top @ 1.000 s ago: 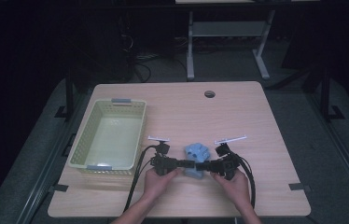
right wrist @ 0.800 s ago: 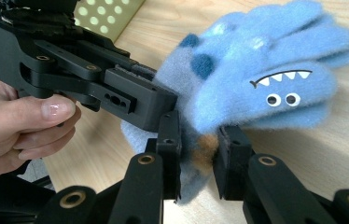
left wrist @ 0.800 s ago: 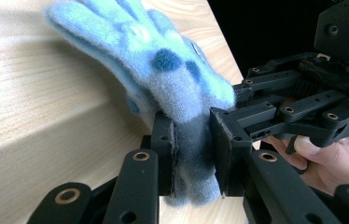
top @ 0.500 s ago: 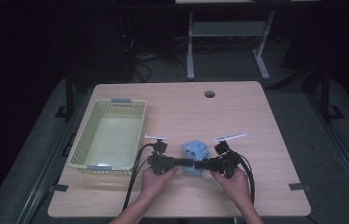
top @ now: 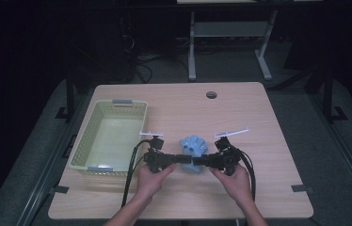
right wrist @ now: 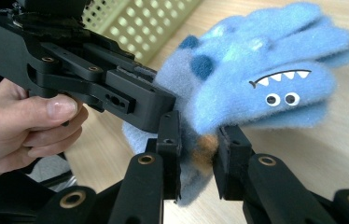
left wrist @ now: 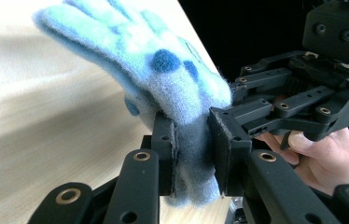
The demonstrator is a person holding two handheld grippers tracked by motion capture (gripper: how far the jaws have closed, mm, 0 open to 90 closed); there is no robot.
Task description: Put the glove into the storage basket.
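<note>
Between basket and table edge, both grippers clamp fuzzy blue gloves.

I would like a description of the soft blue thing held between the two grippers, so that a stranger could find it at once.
Start at the wooden table with the pale green basket on its left side. To the right of the basket, near the front edge, the left gripper and right gripper clamp a glove from both sides. It is fluffy, light blue with darker spots, and carries a small monster face with white teeth.
</note>
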